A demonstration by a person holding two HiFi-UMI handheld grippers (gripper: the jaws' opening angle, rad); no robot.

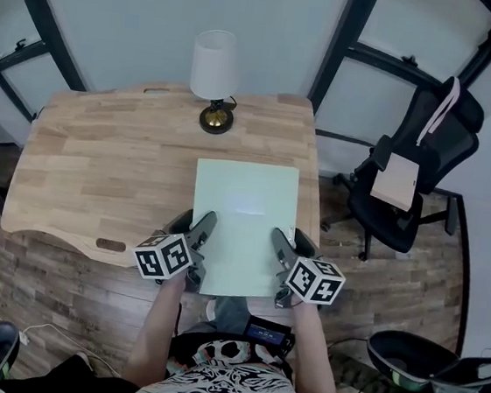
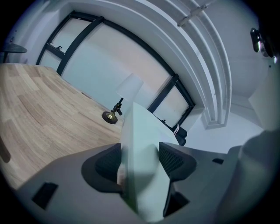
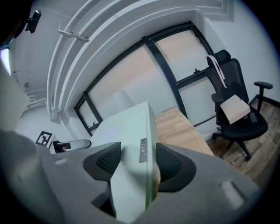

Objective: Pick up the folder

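Observation:
A pale green folder [image 1: 243,222] is held flat above the near right part of the wooden table [image 1: 109,158]. My left gripper [image 1: 194,245] is shut on its near left edge, and my right gripper [image 1: 281,259] is shut on its near right edge. In the left gripper view the folder [image 2: 142,148] stands edge-on between the dark pads [image 2: 175,159]. In the right gripper view the folder [image 3: 131,144] fills the gap between the pads [image 3: 168,164], with a small grey label on its edge.
A table lamp [image 1: 215,78] with a white shade and brass base stands at the table's far edge, beyond the folder. A black office chair [image 1: 410,179] with a tan box on its seat is to the right of the table. Wooden floor lies below.

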